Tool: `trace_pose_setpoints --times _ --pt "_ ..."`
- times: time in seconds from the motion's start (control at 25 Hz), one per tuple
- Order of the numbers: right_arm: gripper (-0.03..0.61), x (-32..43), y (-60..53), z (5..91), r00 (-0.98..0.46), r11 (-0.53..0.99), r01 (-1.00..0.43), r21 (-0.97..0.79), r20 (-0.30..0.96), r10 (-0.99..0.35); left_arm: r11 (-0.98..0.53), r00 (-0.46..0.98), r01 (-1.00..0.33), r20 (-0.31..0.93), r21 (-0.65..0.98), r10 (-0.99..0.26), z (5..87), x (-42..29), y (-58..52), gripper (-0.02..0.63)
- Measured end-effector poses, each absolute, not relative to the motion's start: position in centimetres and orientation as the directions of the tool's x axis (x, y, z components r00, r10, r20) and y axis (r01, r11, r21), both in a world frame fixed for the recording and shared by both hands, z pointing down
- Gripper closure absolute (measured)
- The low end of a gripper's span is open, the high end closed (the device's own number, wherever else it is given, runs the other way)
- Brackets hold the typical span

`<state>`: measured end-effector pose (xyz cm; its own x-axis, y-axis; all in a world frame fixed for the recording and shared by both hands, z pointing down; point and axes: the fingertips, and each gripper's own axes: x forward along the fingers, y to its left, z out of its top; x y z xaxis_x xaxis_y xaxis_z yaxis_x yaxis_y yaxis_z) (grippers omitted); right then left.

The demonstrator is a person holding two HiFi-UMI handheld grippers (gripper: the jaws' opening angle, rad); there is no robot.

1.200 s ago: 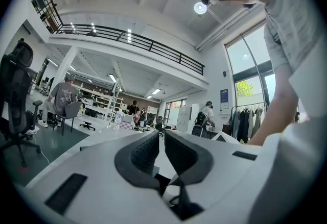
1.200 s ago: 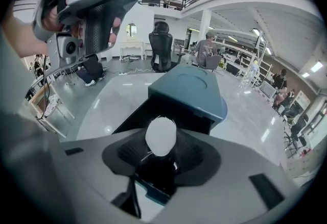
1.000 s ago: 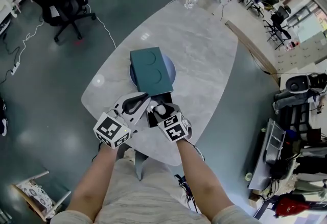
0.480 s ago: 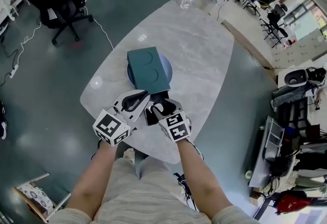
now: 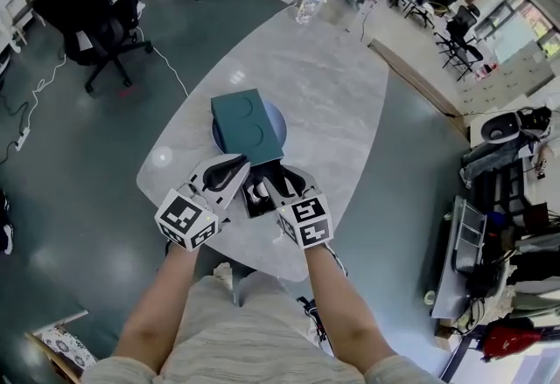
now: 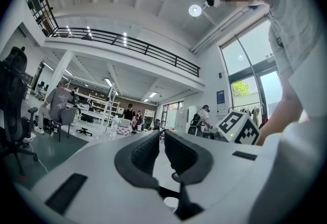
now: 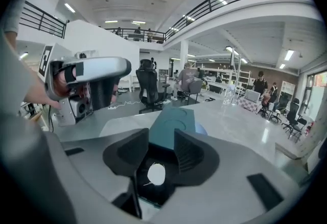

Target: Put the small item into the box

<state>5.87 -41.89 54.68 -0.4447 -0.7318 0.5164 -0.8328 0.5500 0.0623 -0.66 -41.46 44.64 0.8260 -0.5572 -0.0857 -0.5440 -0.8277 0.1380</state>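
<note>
Right tongs (image 7: 162, 139): the 2 jaws stand apart and are closing, and nothing is pressed between them. They hang over the black box (image 7: 164, 159), which sits open at the near edge of the tabletop (image 5: 332, 94).

Left tongs (image 6: 162, 139): jaws drawn together to a thin slit, holding nothing. They sit just beside the box's left side and point up and away from it, toward the room.

Small white item (image 7: 156, 173): 1 piece, round, lying on the dark floor of the box. It shows below the gap of the right jaws and neither pad touches it.

Teal lid (image 5: 248, 126): off the box, lying flat just beyond it toward the middle of the tabletop. It rests on a blue plate (image 5: 278, 122), and 2 round shapes show on its top face.
</note>
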Motion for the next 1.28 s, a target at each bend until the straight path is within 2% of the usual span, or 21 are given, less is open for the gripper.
trace_pose_setpoints --times 0.4,0.76,1.04,1.28 --pt "0.519 6.4 -41.1 47.3 -0.477 0.523 -0.85 0.068 0.322 -0.817 -0.834 0.825 -0.538 -0.123 0.126 -0.551 41.8 -0.5 -41.0 0.589" --pt "0.551 6.5 -39.2 40.6 -0.484 0.5 -0.859 0.11 0.145 -0.863 -0.851 0.837 -0.513 -0.154 0.11 -0.525 39.5 0.0 -40.4 0.589" --pt "0.557 8.3 -36.2 38.2 -0.46 0.464 -0.885 0.041 0.074 -0.885 -0.881 0.86 -0.461 -0.19 0.103 -0.473 37.2 0.2 -38.2 0.589" --pt "0.558 9.9 -32.9 35.4 -0.464 0.465 -0.884 0.049 0.019 -0.885 -0.888 0.866 -0.45 -0.199 0.09 -0.459 35.4 -1.0 -36.7 0.591"
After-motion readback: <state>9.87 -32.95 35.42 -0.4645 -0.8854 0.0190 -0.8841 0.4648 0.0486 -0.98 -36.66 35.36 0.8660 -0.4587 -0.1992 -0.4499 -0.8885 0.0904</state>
